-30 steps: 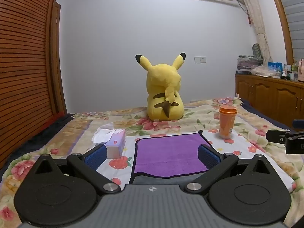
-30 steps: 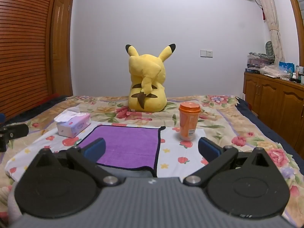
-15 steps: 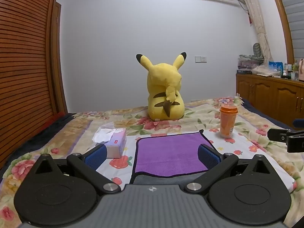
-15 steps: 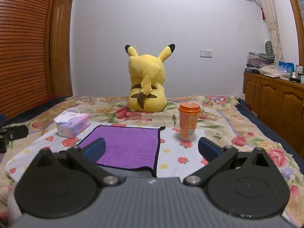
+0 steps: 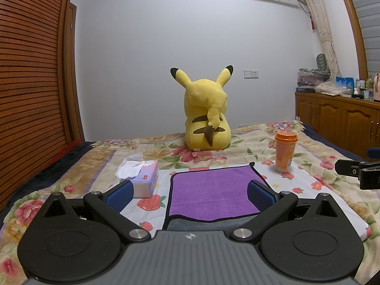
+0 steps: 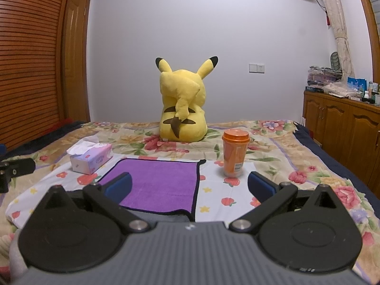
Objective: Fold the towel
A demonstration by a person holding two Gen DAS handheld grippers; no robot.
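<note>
The purple towel [image 5: 213, 190] lies flat on the bed [image 5: 249, 142] at 12 o'clock from the left tool [image 5: 190, 193], nearer to it than to the right tool [image 6: 190, 186], where it sits at 11 o'clock; both tools hang open, holding nothing; tissue box [image 5: 144, 178] holds tissues

The purple towel's [image 5: 213, 192] near edge is hidden behind the gripper body — cabinet-top clutter [image 5: 332, 87] too small to identify.

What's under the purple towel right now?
The purple towel lies flat on a white strawberry-print sheet, over the floral blanket. A grey layer shows at its near edge; anything beneath is covered.
</note>
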